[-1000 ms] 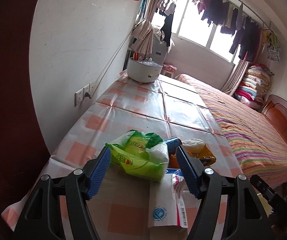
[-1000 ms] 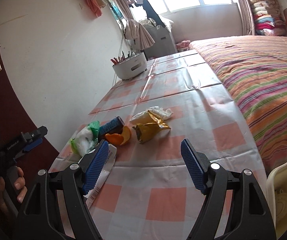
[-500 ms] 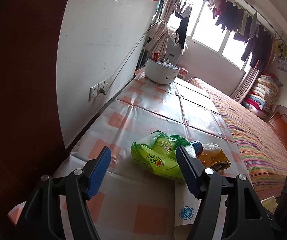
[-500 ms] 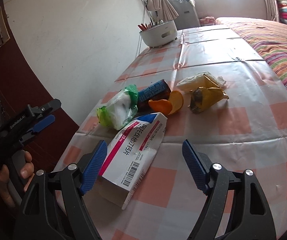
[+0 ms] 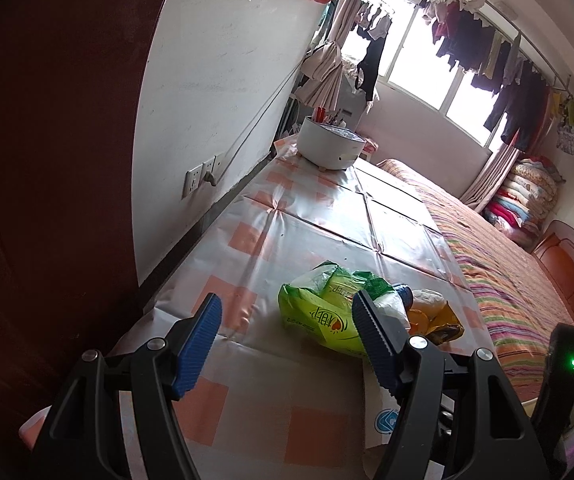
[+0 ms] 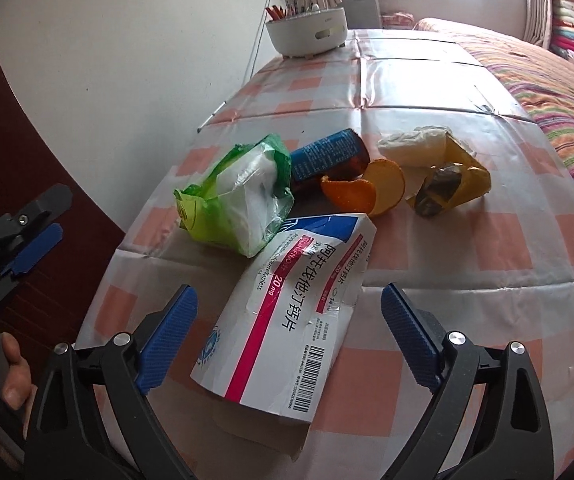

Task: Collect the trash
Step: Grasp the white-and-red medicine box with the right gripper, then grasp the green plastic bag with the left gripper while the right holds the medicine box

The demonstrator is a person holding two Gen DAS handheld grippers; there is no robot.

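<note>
Trash lies in a cluster on the checked tablecloth (image 6: 427, 92). A flattened white medicine box (image 6: 287, 312) with a pink stripe is nearest, lying between the blue pads of my right gripper (image 6: 289, 334), whose jaws are opening and do not touch it. Behind it are a green plastic bag (image 6: 235, 196) of tissues, a blue-labelled brown bottle (image 6: 327, 158), orange peel (image 6: 367, 192), a yellow wrapper (image 6: 451, 186) and a crumpled tissue (image 6: 411, 148). My left gripper (image 5: 287, 340) stands open just short of the green bag (image 5: 319, 312), nothing between its pads.
A white round pot (image 6: 307, 30) with red sticks stands at the table's far end. A white wall (image 5: 207, 80) with sockets (image 5: 199, 178) runs along the left edge. A striped bed (image 6: 547, 68) borders the right. A hand (image 6: 11, 376) holds the left gripper's handle.
My right gripper has moved left and tilted down over the medicine box, its jaws spreading wider. The left gripper has drifted left, so the green bag now sits towards its right finger.
</note>
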